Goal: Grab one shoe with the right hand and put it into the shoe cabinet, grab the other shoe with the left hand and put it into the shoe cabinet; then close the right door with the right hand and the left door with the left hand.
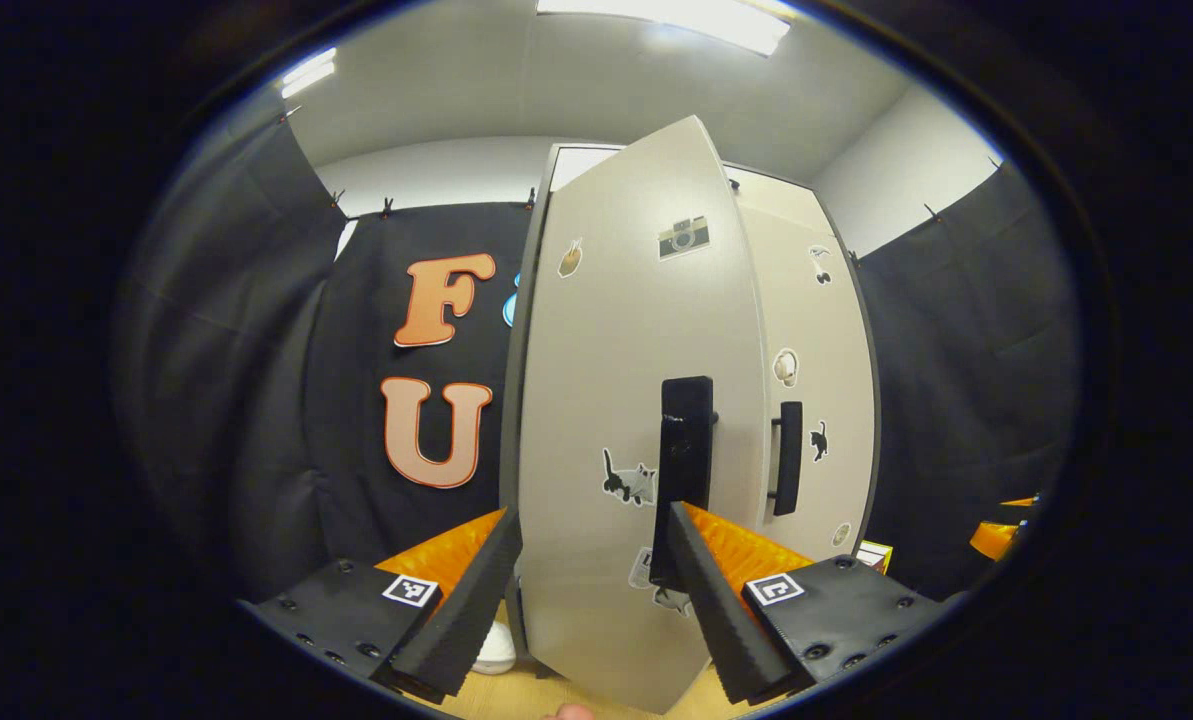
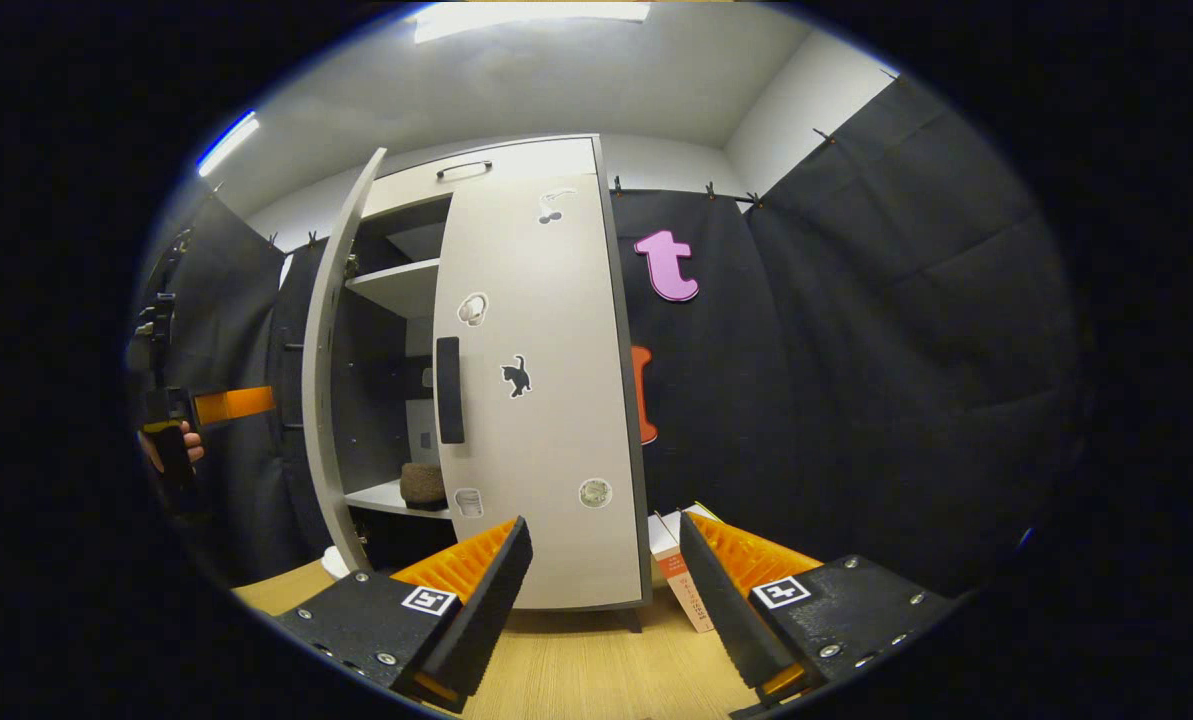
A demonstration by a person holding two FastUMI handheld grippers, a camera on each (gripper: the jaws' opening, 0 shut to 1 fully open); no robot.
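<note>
The tall pale shoe cabinet stands upright: right door shut, left door ajar (cat stickers on both), a brown shoe on its lower shelf.

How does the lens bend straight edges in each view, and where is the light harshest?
Left gripper view: the left door bulges outward; ceiling light blown out. Right gripper view: the right door edges curve; ceiling glare at top.

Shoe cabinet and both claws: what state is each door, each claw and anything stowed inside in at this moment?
Left door: partly open, swung outward.
Right door: closed.
Left claw: open, empty, close in front of the left door.
Right claw: open, empty, back from the cabinet.
Shoe: on the lower shelf inside the cabinet.
</note>
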